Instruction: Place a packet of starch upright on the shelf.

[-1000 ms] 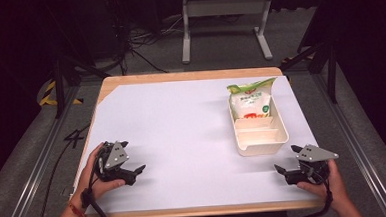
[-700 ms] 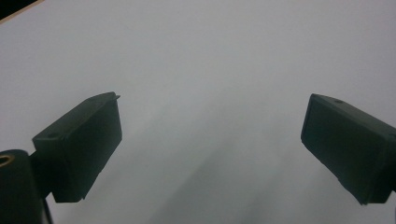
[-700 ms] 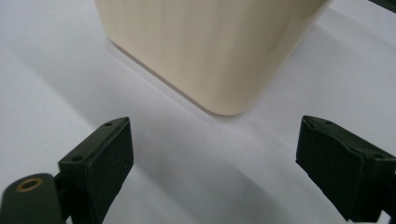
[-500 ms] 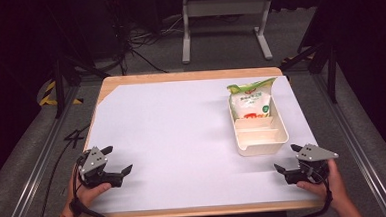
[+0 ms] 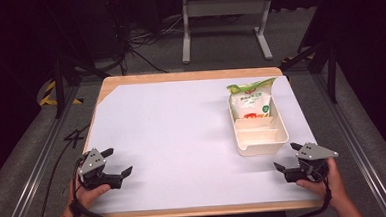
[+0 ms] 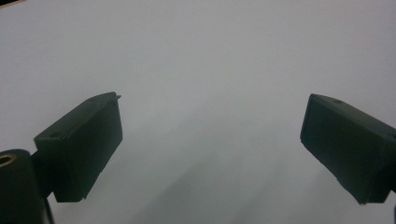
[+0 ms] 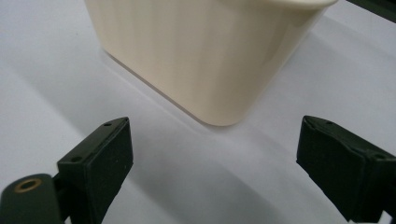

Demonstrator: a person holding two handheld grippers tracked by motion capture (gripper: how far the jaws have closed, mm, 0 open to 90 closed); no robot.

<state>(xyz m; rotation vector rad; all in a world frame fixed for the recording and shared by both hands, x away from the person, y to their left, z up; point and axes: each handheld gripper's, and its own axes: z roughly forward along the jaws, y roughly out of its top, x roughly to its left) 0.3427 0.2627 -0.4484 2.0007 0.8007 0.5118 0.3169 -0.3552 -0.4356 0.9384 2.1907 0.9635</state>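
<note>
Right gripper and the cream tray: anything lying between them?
Nothing: the right gripper view shows bare white table cover between the open right gripper and the cream tray.

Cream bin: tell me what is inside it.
A white and green bag stands in the far part of the cream bin. The near compartments look empty. The bin floor under the bag is covered.

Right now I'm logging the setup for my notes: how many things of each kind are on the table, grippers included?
Cream tray: 1
Bag standing in the tray's far compartment: 1
Grippers, both open: 2, left gripper and right gripper
Total: 4
</note>
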